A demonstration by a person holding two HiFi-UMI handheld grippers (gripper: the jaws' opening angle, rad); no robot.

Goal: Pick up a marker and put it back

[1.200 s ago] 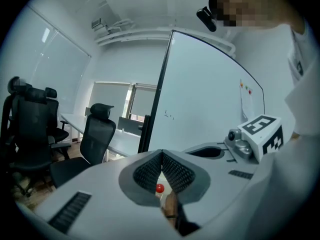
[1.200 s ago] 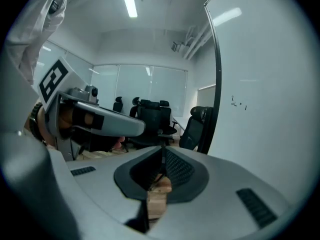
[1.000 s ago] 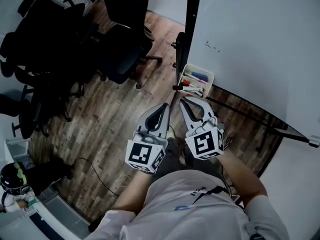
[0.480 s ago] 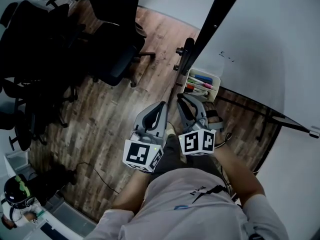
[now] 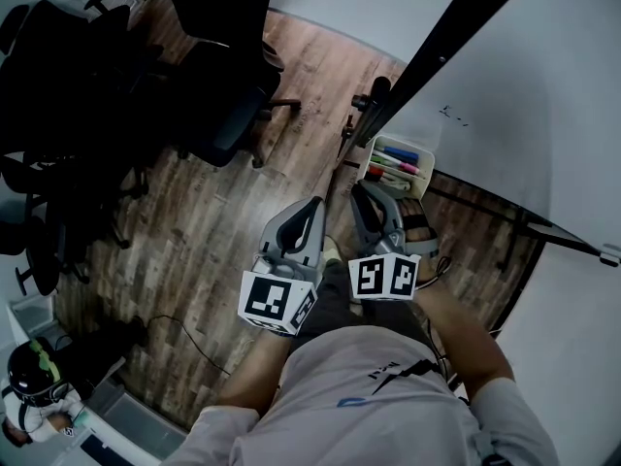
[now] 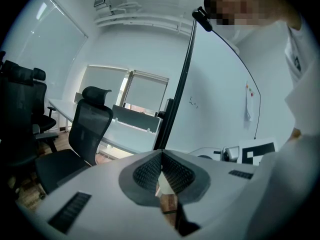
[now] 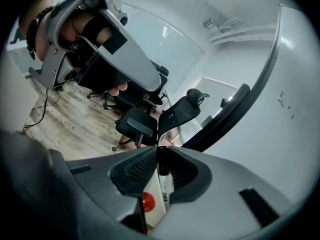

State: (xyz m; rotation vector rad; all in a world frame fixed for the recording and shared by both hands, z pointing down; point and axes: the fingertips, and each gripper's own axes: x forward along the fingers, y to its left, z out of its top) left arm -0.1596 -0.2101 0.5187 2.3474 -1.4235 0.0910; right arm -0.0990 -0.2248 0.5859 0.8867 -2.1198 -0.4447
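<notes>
A white tray (image 5: 428, 166) of coloured markers (image 5: 396, 160) hangs at the whiteboard's lower corner. My right gripper (image 5: 361, 188) sits just below-left of the tray, pointing at its near end. In the right gripper view its jaws (image 7: 160, 149) are shut on a white marker with a black cap (image 7: 166, 186). The cap is pinched at the tips and the body hangs down through the gap. A red marker end (image 7: 148, 201) shows beside the body. My left gripper (image 5: 316, 205) is level with the right one on its left, shut and empty (image 6: 161, 154).
The whiteboard (image 5: 524, 85) and its black frame (image 5: 437, 47) fill the right side, and a stand leg (image 5: 543, 236) runs along the floor. Black office chairs (image 5: 209, 76) crowd the upper left. A cable (image 5: 184, 333) lies on the wood floor.
The right gripper has rolled, so its cube shows a different face, and it has drawn closer to the left gripper. The view has shifted, so the tray sits slightly further right. The left gripper has hardly moved.
</notes>
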